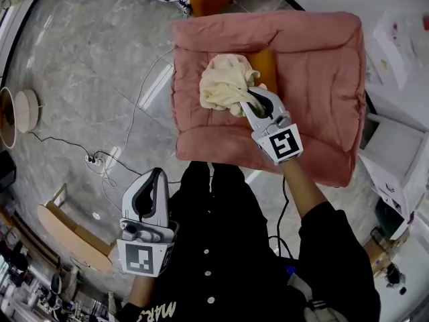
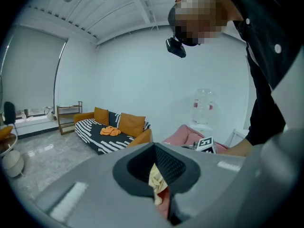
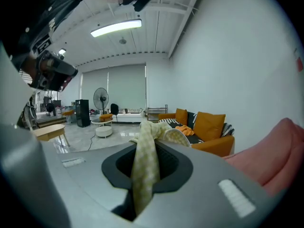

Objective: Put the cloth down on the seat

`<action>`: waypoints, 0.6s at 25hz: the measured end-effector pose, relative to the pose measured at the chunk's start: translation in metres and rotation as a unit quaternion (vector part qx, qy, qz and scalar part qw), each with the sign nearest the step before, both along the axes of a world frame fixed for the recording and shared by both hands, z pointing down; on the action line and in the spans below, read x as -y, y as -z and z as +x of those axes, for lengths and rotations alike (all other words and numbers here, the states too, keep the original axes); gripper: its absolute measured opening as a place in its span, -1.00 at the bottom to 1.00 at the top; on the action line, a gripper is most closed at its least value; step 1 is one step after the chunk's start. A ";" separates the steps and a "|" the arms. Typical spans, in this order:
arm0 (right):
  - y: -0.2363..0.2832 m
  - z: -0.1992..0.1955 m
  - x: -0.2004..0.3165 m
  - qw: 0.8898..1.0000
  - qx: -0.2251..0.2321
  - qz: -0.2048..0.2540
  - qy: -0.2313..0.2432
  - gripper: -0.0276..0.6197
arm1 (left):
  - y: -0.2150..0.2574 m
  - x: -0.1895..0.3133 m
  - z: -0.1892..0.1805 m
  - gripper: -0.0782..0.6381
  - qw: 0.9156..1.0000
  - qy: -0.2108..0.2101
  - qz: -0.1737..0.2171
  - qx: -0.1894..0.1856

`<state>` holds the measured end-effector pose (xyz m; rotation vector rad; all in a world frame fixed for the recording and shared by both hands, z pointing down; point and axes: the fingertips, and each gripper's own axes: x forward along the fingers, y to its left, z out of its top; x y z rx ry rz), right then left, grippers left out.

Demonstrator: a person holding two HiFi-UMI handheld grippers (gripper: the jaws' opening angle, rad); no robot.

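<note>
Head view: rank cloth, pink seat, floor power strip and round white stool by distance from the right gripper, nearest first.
From the right gripper:
1. Cloth: clamped in its jaws.
2. Pink seat: directly beneath.
3. Power strip: on the floor, left.
4. Round white stool: far left edge.

Cloth [image 1: 224,86] over seat [image 1: 315,79] in right claw [image 1: 252,96]; left claw [image 1: 158,176] off seat.

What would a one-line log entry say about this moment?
right gripper: shut on cloth | cloth: bunched over pink seat | left gripper: shut, empty, away from seat
</note>
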<state>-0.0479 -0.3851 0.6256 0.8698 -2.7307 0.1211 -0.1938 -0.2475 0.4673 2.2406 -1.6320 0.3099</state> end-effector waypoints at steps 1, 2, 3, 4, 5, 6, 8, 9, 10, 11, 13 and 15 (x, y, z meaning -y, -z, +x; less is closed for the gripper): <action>-0.014 -0.001 -0.002 1.000 -0.009 -0.008 0.005 -0.73 | -0.004 -0.001 0.002 -0.78 1.000 0.001 -0.005 -0.001; -0.027 -0.002 -0.003 1.000 -0.019 -0.017 0.009 -0.73 | -0.008 -0.004 0.003 -0.78 1.000 0.001 -0.011 -0.002; -0.040 -0.002 -0.004 0.999 -0.029 -0.027 0.012 -0.73 | -0.013 -0.007 0.003 -0.78 1.000 0.001 -0.020 -0.001; -0.053 -0.003 -0.004 0.998 -0.040 -0.037 0.013 -0.73 | -0.019 -0.010 0.003 -0.78 1.000 0.001 -0.028 0.001; -0.066 -0.004 -0.004 0.997 -0.053 -0.045 0.015 -0.73 | -0.024 -0.011 0.003 -0.78 0.999 0.003 -0.035 0.002; -0.079 -0.005 -0.004 0.996 -0.066 -0.052 0.016 -0.73 | -0.028 -0.010 0.002 -0.78 0.999 0.007 -0.039 0.001; -0.106 -0.005 -0.002 0.993 -0.088 -0.071 0.017 -0.73 | -0.034 -0.006 0.002 -0.78 0.999 0.016 -0.042 -0.002; -0.120 -0.005 -0.002 0.991 -0.098 -0.084 0.016 -0.73 | -0.037 -0.005 0.003 -0.78 0.999 0.019 -0.044 -0.004; -0.133 -0.005 -0.001 0.989 -0.112 -0.096 0.016 -0.73 | -0.041 -0.007 0.003 -0.78 0.999 0.019 -0.047 -0.004; -0.146 -0.004 0.000 0.986 -0.130 -0.104 0.015 -0.73 | -0.045 -0.009 0.004 -0.78 0.998 0.017 -0.052 -0.004; -0.165 -0.003 0.001 0.980 -0.167 -0.106 0.014 -0.73 | -0.049 -0.012 0.005 -0.78 0.998 0.017 -0.057 -0.004; -0.172 -0.002 0.000 0.977 -0.186 -0.105 0.017 -0.73 | -0.051 -0.014 0.006 -0.78 0.998 0.017 -0.060 -0.005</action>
